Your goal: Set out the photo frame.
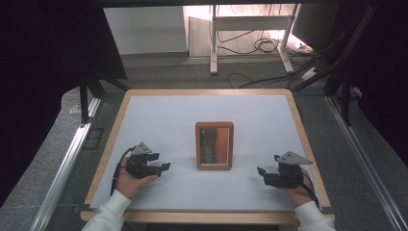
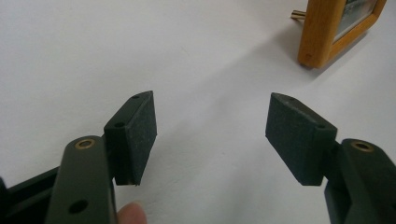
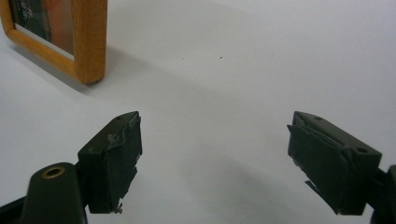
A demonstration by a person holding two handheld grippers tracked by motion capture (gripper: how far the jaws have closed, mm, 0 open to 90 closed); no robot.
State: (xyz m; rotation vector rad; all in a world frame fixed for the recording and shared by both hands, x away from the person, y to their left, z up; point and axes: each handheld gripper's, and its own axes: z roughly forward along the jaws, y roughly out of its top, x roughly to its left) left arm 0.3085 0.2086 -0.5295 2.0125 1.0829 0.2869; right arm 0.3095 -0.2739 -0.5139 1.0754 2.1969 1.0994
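Black fingers (image 2: pixel 299 137) of the left gripper (image 2: pixel 212 135) stand wide apart with nothing between them, bare white table (image 2: pixel 140 51) under the gap. Those of the right gripper (image 3: pixel 215 163) gape just as wide and are just as empty; their pads look worn and frayed at the edges.

Ahead of both pairs, between them and well apart from either, a frame (image 1: pixel 214 145) stands upright on the table. From the left gripper it sits up and to the right of the fingers (image 2: pixel 327 28), with a small brass peg or foot showing behind it; from the right gripper it sits up and to the left (image 3: pixel 88 42).

It looks light and stiff: a thick wooden border around a glazed picture. The wood should give the pads good bite, being flat-sided and matt. The glass is the fragile, slippery part and is best left untouched. Standing on a narrow base, the frame would likely tip at a push from the front. A sound hold, I judge, is across one side rail or on both side rails, one gripper each, pads flat on the wood.
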